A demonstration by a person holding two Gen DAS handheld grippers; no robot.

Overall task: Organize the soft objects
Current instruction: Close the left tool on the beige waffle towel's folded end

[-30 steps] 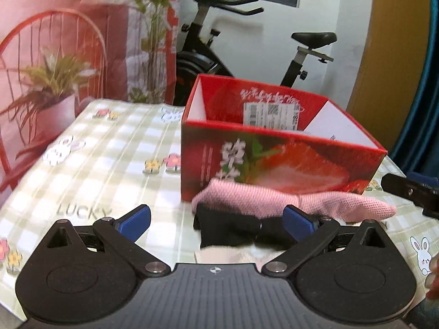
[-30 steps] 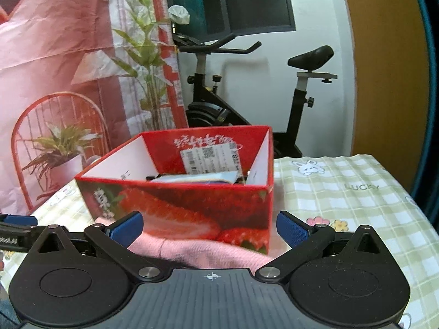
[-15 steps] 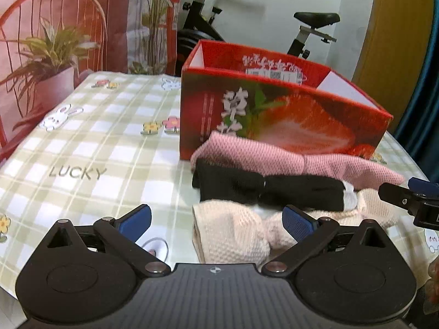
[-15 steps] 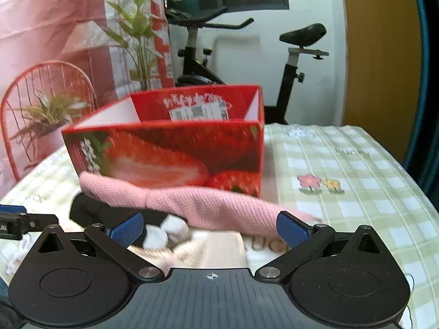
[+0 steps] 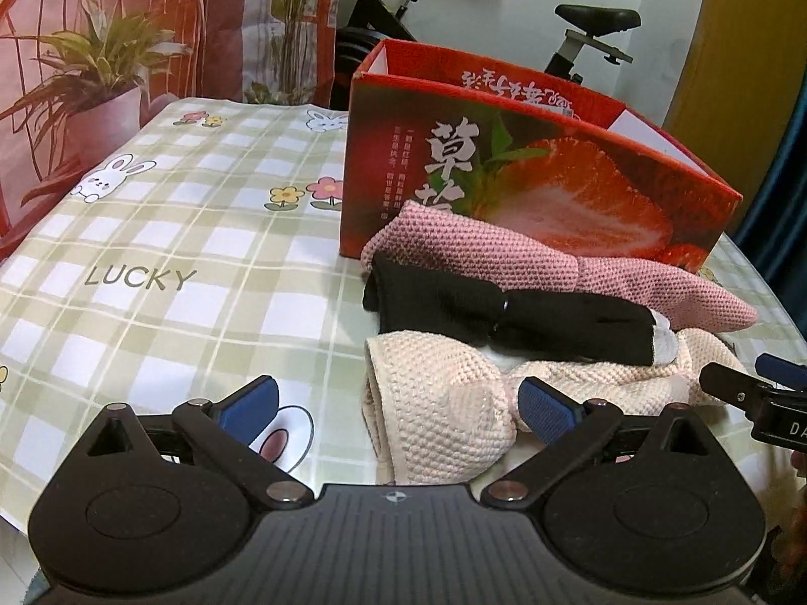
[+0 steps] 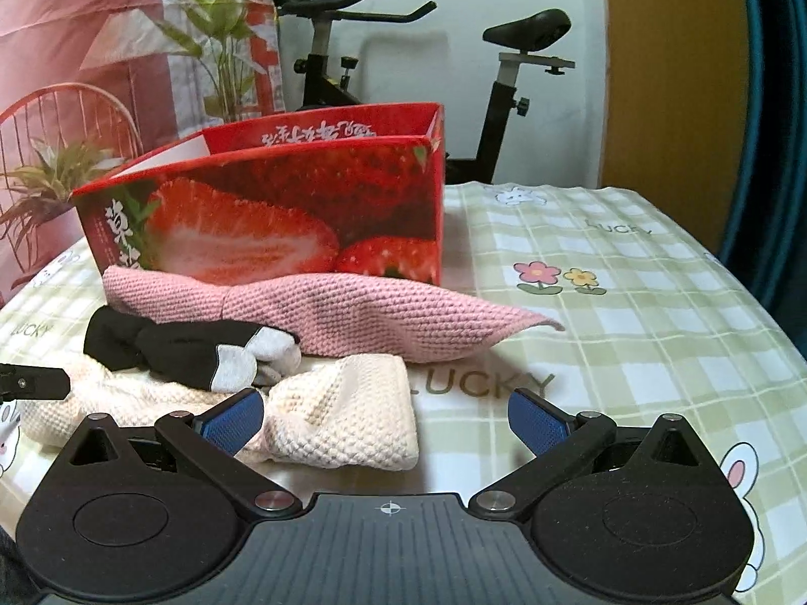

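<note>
Three soft pieces lie in a row in front of a red strawberry box [image 5: 529, 186] [image 6: 282, 212]: a pink knit cloth [image 5: 504, 257] [image 6: 353, 312] nearest the box, a black sock with a grey toe [image 5: 504, 317] [image 6: 181, 348] in the middle, and a cream knit cloth [image 5: 444, 413] [image 6: 348, 418] nearest me. My left gripper [image 5: 398, 408] is open around the cream cloth's left end. My right gripper [image 6: 386, 416] is open around its right end. Neither holds anything.
The table has a green checked cloth [image 5: 176, 232] [image 6: 630, 312] with rabbits and flowers. An exercise bike [image 6: 403, 65] and a plant backdrop [image 5: 101, 60] stand behind the table. The right gripper's fingertip [image 5: 746, 393] shows at the right edge of the left wrist view.
Both grippers have come down and drawn back towards the near edge. The cream cloth has come into view between each pair of open fingers.
</note>
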